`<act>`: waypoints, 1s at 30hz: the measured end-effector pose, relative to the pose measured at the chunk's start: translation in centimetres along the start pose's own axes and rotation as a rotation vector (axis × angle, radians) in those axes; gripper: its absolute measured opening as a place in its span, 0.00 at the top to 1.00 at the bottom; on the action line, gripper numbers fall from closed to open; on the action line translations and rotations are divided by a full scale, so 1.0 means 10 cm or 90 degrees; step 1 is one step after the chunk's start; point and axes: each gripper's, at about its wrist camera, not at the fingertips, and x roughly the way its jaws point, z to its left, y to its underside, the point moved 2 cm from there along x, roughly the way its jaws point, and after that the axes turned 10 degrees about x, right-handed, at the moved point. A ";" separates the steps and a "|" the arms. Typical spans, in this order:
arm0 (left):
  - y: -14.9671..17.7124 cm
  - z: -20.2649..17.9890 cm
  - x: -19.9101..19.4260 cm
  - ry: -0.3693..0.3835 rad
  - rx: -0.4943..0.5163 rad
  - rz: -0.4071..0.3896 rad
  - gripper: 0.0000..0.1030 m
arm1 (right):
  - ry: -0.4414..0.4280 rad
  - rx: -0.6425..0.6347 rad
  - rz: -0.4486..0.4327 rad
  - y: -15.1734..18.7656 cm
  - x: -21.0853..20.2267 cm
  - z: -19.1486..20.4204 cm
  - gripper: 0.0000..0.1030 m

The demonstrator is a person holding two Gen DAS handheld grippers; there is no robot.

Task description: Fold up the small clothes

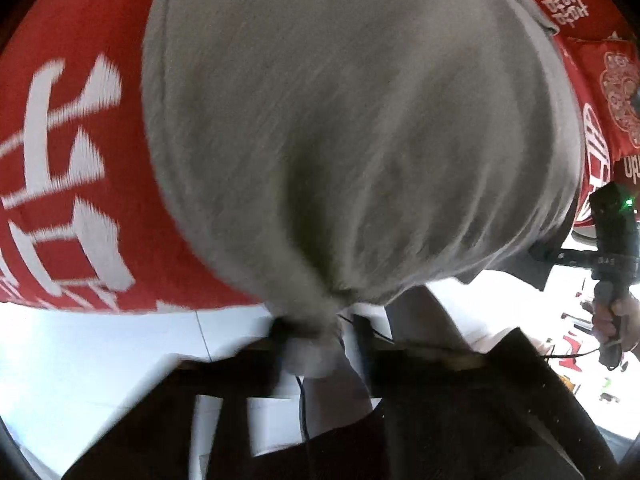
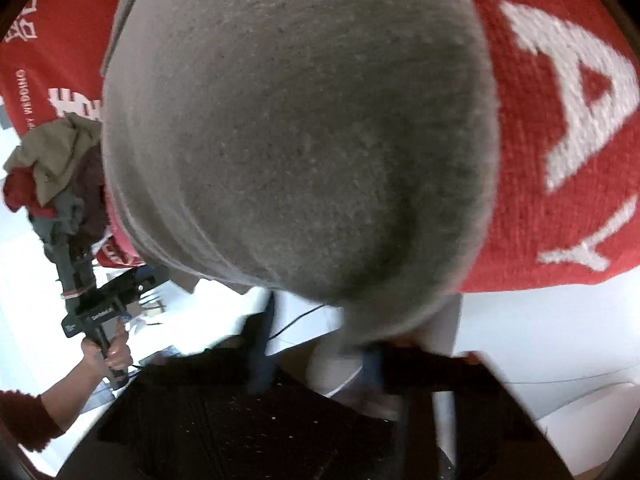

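A grey knit garment (image 1: 340, 128) fills most of both views and lies spread over a red cloth. In the left wrist view its near corner is bunched into a tight twist where my left gripper (image 1: 316, 332) is shut on it. In the right wrist view the garment (image 2: 296, 140) narrows to a point at my right gripper (image 2: 372, 344), which is pinched shut on that edge. Both pictures are blurred around the fingers. The fingertips are partly hidden by the cloth.
The red cloth (image 1: 80, 160) with white lettering covers the surface under the garment. A pile of mixed clothes (image 2: 52, 176) sits at the far left of the right wrist view. A hand (image 2: 108, 356) with a red sleeve grips the left tool's handle. White floor (image 1: 100, 360) shows below.
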 end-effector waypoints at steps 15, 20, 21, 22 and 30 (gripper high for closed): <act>-0.34 -0.13 -0.97 0.119 -0.018 -0.147 0.91 | -0.243 0.025 -0.081 0.11 -0.71 0.54 0.92; -0.75 -0.05 -1.35 0.128 -0.032 -0.202 0.91 | -0.341 0.023 -0.129 -0.08 -1.15 0.75 0.92; -0.85 -0.02 -1.42 0.128 -0.040 -0.214 0.91 | -0.351 0.020 -0.136 -0.13 -1.23 0.78 0.92; -0.93 0.03 -1.47 0.130 -0.047 -0.221 0.91 | -0.361 0.018 -0.141 -0.20 -1.29 0.82 0.92; -1.80 0.16 -1.89 0.112 -0.069 -0.297 0.91 | -0.398 -0.025 -0.174 -1.02 -1.84 1.36 0.93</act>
